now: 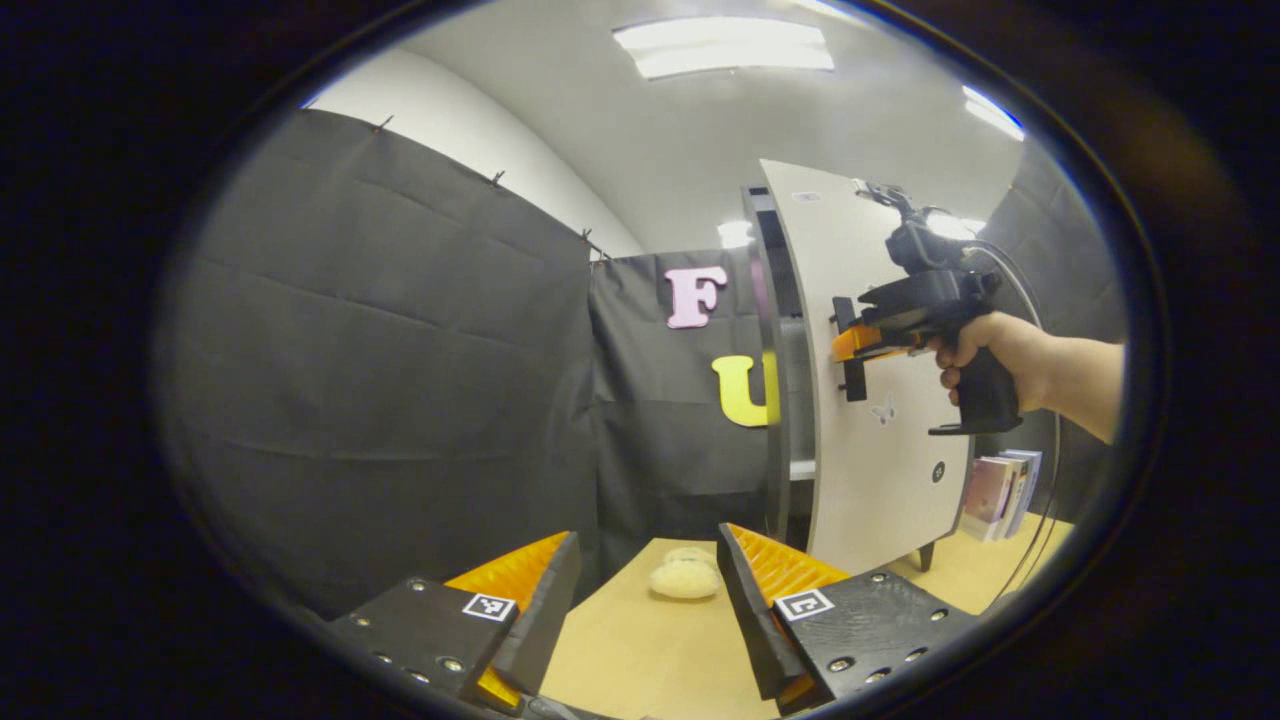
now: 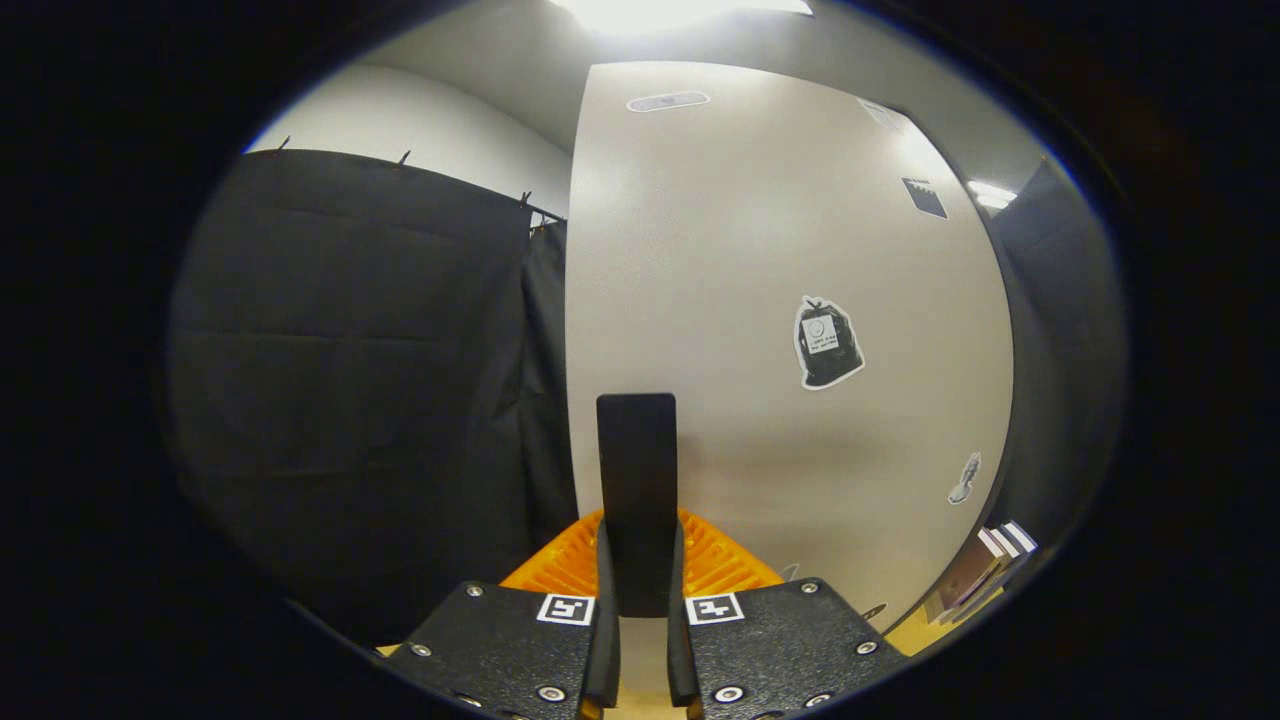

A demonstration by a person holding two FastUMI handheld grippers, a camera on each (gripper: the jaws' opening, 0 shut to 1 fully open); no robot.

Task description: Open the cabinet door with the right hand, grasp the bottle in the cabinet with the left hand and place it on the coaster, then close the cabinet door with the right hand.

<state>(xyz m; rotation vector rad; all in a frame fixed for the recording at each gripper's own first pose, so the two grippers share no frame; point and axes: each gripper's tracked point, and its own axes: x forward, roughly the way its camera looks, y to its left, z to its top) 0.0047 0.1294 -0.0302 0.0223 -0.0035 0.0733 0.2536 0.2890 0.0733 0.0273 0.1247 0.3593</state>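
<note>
A pale grey cabinet door [image 1: 880, 400] stands partly swung out from the cabinet [image 1: 775, 360] on the wooden table [image 1: 640, 650]. In the right gripper view, my right gripper [image 2: 638, 570] is shut on the door's upright black handle [image 2: 637, 480], with the door [image 2: 780, 350] close behind it. In the left gripper view the same gripper [image 1: 858, 345] is at the handle [image 1: 853, 375], held by a hand [image 1: 985, 350]. My left gripper [image 1: 640, 610] is open above the table, nothing between its fingers. A pale round coaster [image 1: 685, 578] lies on the table ahead of it. The cabinet's inside is hidden.
Several books [image 1: 1000, 490] stand on the table to the right of the cabinet, also in the right gripper view as books [image 2: 985, 570]. Black cloth walls [image 1: 400, 350] close off the left and the back. A cable [image 1: 1040, 480] hangs from the right gripper.
</note>
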